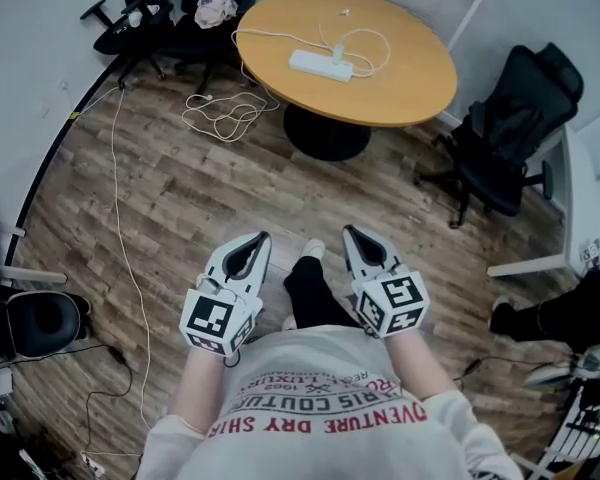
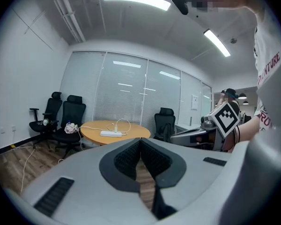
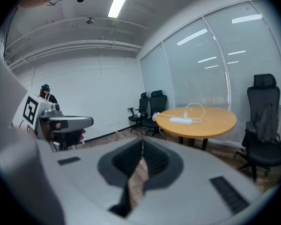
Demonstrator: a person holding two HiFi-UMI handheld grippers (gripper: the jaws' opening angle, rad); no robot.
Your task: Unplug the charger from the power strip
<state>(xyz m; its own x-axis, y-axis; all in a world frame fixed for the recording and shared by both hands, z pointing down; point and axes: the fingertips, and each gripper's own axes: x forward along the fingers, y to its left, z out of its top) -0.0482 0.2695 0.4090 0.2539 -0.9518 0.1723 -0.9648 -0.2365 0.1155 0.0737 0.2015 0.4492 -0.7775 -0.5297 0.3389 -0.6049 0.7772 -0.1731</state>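
Shirt with red print (image 1: pixel 320 408): lowest in the head view, the person's forearms reaching out from it.

Left gripper (image 1: pixel 254 248): held ahead of the body over the wood floor (image 1: pixel 180 198); pads pressed together at the tips, nothing between them.

Right gripper (image 1: pixel 362 246): level beside the left one, also over bare floor; pads likewise closed tip to tip, empty.

Round table (image 1: pixel 420 93): far side of the room, well apart from both grippers.

Power strip (image 1: pixel 320 65): white, lying flat near the table's middle. Its own lead appears to run off the left edge to a loose coil of cable (image 1: pixel 225 118) on the floor.

Charger (image 1: pixel 337 50): small white plug seated at the strip's right end, its thin cord looping across the tabletop.

Office chairs (image 1: pixel 510 138): black, one right of the table, more behind it.

Task status: nothing done yet, by appearance. Charger remains plugged in. Left to do: close the distance to the table, steady the strip, grip the plug, pull it free.
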